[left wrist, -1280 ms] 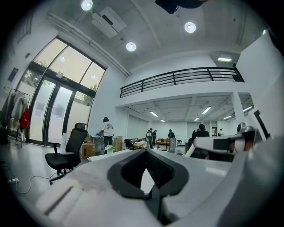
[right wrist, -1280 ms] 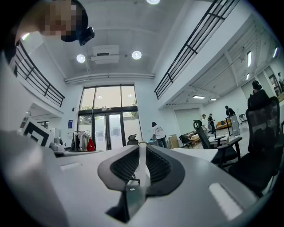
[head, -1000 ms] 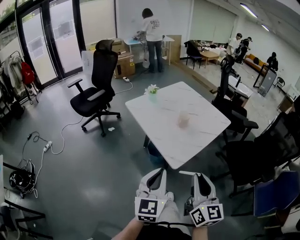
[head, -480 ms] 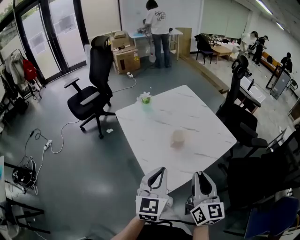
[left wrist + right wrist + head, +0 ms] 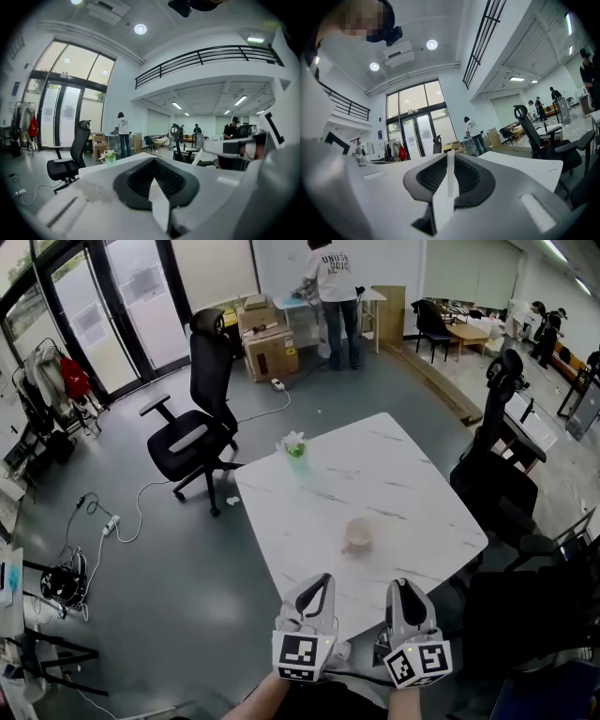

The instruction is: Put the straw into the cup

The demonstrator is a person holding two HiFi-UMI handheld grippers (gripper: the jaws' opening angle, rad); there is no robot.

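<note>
A pale, translucent cup [image 5: 357,536] stands upright on the white marble table [image 5: 412,484], a little in from its near edge. Both grippers hang side by side just short of that edge, pointing toward the cup. My left gripper [image 5: 322,583] has its jaws together with nothing between them; its own view shows the same [image 5: 152,161]. My right gripper [image 5: 399,589] is shut on a thin white straw [image 5: 450,171], which stands up between the pads in the right gripper view. The head view does not show the straw.
A small green plant pot [image 5: 295,447] sits at the table's far left corner. A black office chair [image 5: 199,423] stands left of the table, and more dark chairs [image 5: 497,488] crowd its right side. A person [image 5: 335,287] stands far back by boxes. Cables [image 5: 103,526] lie on the floor.
The table and cup have come nearer and lower in the head view. Both grippers, formerly over bare floor, now reach the table's near edge. Their jaws look unchanged.
</note>
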